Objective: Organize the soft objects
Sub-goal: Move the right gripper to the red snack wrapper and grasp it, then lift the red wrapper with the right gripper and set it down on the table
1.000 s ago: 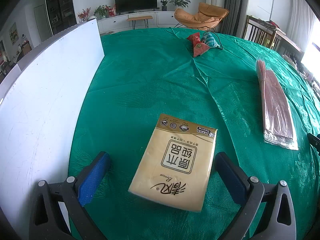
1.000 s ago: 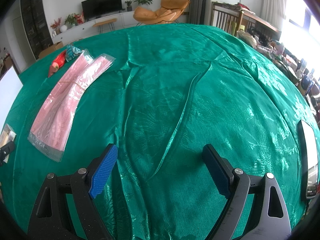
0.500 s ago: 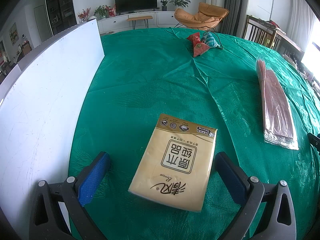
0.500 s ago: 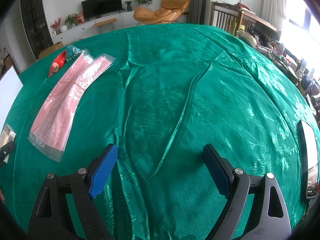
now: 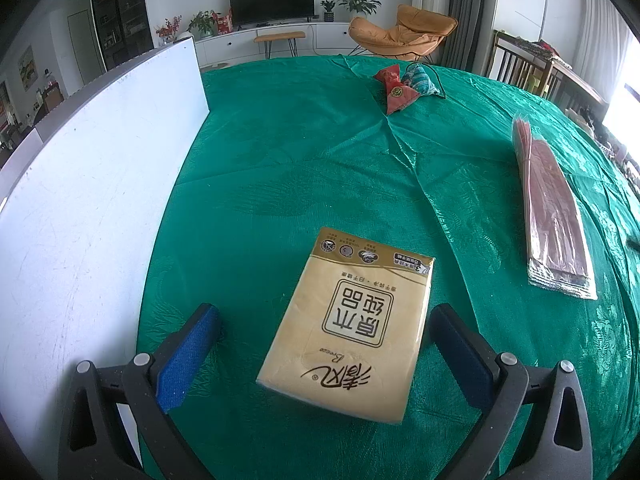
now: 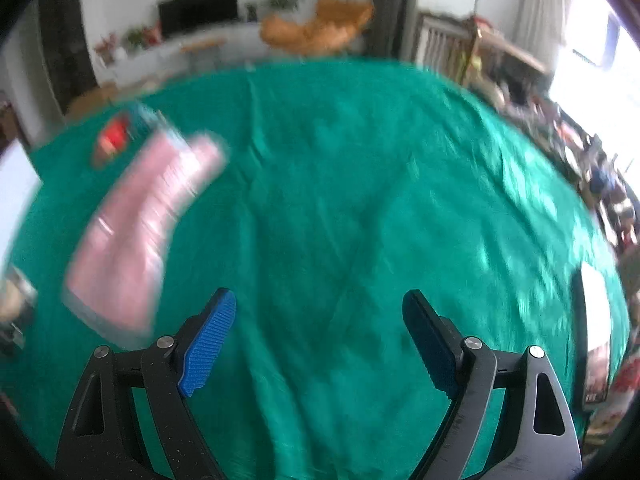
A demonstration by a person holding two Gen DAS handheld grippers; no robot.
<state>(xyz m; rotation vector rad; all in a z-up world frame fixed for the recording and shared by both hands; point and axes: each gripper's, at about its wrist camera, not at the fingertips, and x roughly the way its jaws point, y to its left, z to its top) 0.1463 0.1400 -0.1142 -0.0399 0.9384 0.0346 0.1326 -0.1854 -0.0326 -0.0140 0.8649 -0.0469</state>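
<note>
A green cloth (image 5: 320,168) covers the whole counter, creased in long folds running toward the far side. Along its left edge stands a white board (image 5: 88,208), upright and reaching from near to far.

On the right of the left wrist view lies a long pack of red sheets in clear plastic (image 5: 552,216), flat on the cloth and well apart from everything else. In the right wrist view, which is badly blurred, the same pack (image 6: 140,232) shows as a pink strip on the left.

The tan tissue pack (image 5: 352,328) lies flat on the cloth, its printed face up, turned a little so its far end leans right. It sits between the two fingers of the left gripper (image 5: 324,344), closer to the right finger than the left, touching neither. Those fingers stand wide apart, blue pads (image 5: 188,360) facing inward.

The right gripper (image 6: 320,320) also has its fingers spread apart, with only bare cloth between them.

At the far side rest two small cloth pouches, one red (image 5: 394,88) and one teal patterned (image 5: 420,82), touching each other.

A phone-like flat device (image 6: 596,328) lies at the right edge in the right wrist view.
</note>
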